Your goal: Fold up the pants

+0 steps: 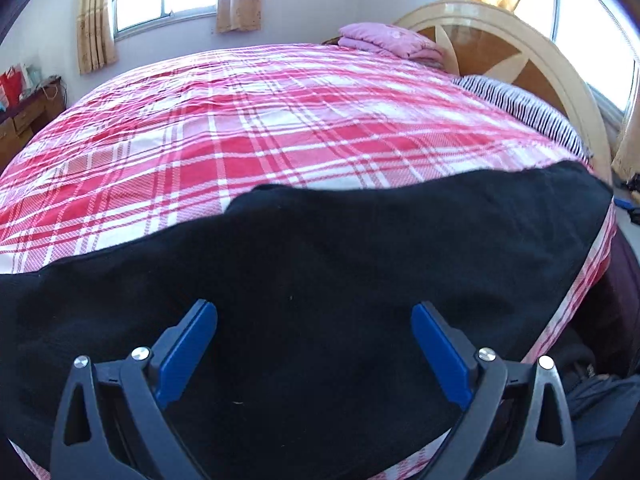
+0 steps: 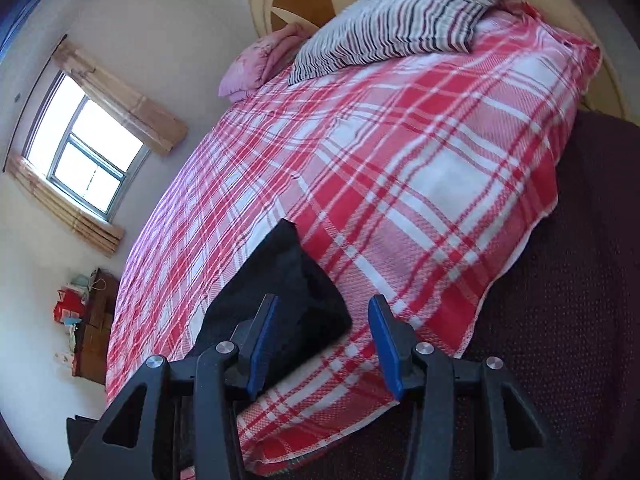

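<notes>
I am hovering both grippers — left gripper (image 1: 314, 312) and right gripper (image 2: 322, 306), fingers apart, gripping nothing — over the black pants (image 1: 320, 280) lying at the bed (image 1: 280, 120) edge; a shallow pinch risks catching only one layer.

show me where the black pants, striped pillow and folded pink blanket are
black pants (image 1: 320, 264), left wrist view, middle of the spread fabric
striped pillow (image 2: 392, 28), right wrist view, middle of its top face
folded pink blanket (image 1: 390, 40), left wrist view, top fold of the stack
</notes>
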Demonstrator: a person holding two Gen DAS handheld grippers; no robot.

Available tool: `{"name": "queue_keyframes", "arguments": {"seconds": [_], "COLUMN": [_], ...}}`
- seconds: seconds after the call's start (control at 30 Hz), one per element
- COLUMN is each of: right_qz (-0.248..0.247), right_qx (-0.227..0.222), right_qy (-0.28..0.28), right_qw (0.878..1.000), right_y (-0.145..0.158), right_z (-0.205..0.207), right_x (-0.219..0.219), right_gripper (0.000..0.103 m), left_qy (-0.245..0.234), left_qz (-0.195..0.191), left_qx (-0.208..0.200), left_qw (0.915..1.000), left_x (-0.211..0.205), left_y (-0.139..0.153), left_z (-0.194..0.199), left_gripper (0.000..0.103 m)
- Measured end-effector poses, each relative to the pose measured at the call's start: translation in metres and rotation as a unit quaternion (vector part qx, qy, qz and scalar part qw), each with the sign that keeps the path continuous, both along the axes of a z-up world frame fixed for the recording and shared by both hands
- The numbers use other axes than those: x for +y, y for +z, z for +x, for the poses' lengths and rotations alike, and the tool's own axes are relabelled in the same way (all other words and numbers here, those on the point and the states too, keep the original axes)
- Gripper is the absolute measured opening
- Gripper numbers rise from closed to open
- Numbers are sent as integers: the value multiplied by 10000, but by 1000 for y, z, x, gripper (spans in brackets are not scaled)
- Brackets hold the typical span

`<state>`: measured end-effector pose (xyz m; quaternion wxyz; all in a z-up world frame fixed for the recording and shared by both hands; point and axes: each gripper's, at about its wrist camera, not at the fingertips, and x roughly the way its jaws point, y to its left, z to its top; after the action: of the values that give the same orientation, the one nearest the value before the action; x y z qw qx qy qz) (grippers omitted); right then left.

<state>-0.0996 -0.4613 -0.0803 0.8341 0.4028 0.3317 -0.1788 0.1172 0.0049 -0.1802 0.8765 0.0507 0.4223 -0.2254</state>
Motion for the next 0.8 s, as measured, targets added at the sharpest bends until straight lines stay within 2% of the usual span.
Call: {"name": "queue_keyframes", "arguments": {"seconds": [0.17, 0.33, 0.43, 0.57, 0.67, 0.8], "right_qz": [376, 302, 493, 713, 504, 709], "right_qx": [-116, -276, -554, -972, -780, -997], "right_qy": [300, 286, 173, 325, 213, 160], "right_qw": [9988, 9988, 9971, 9922, 9955, 9924], "right_y": [-20, -21, -27, -28, -31, -35], "right_z": [10, 12, 6, 2, 4, 3], "right_x": [6, 9, 2, 3, 5, 0], "right_gripper": [48, 48, 48, 48, 47, 47], "left_qy": [-21, -44, -42, -41, -41, -58], "left_qz": [24, 17, 0, -31, -20, -12], "left_qx": [-37, -64, -70, -67, -83, -91], "left_qw": [10000, 10000, 10000, 10000, 10000, 9999], "left_x": [2, 3, 4, 5, 4, 4], "left_y": [1, 0, 0, 0, 0, 0], "left_z": [-2, -3, -3, -3, -4, -4], "left_gripper": [100, 100, 100, 100, 100, 100]}}
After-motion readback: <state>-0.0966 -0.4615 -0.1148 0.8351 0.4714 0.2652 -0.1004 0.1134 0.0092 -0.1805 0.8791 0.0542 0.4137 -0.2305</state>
